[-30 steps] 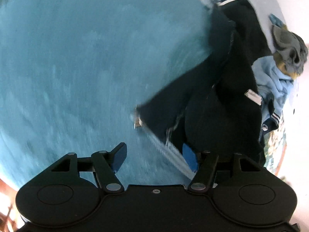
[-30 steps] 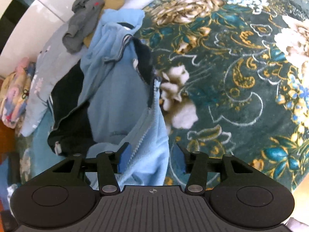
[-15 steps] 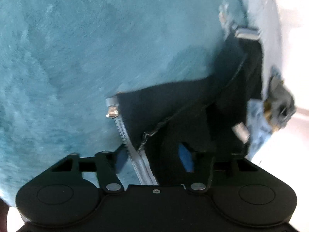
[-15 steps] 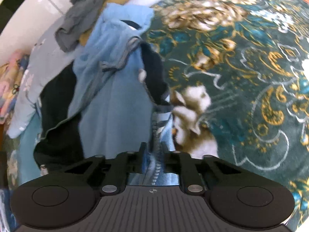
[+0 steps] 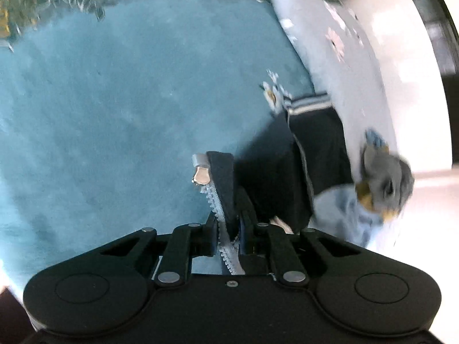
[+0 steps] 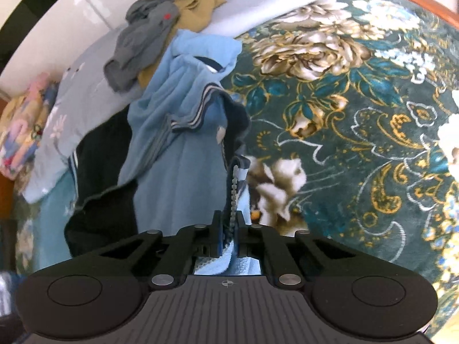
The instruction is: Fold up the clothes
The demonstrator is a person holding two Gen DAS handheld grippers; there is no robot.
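- Our left gripper (image 5: 228, 229) is clenched on the zipper edge of the jacket (image 5: 287, 172), with the toothed tape and a dark strip of fabric running up out of the jaws and the metal zipper pull (image 5: 200, 176) just beyond.
- Our right gripper (image 6: 229, 229) is likewise pinched shut on the jacket's (image 6: 178, 177) other zipper edge, where the pale blue lining shows.
- We judge that holding both front edges lets us lift and spread the jacket flat before any fold.
- The jacket lies half bunched on the bed, dark shell toward the teal blanket (image 5: 114, 100), blue lining beside the floral bedspread (image 6: 344, 114).
- A grey garment (image 6: 143, 43) and a mustard one (image 6: 192, 8) sit heaped at the jacket's far end, against the pale sheet (image 6: 86, 86); they may drag along if we pull.
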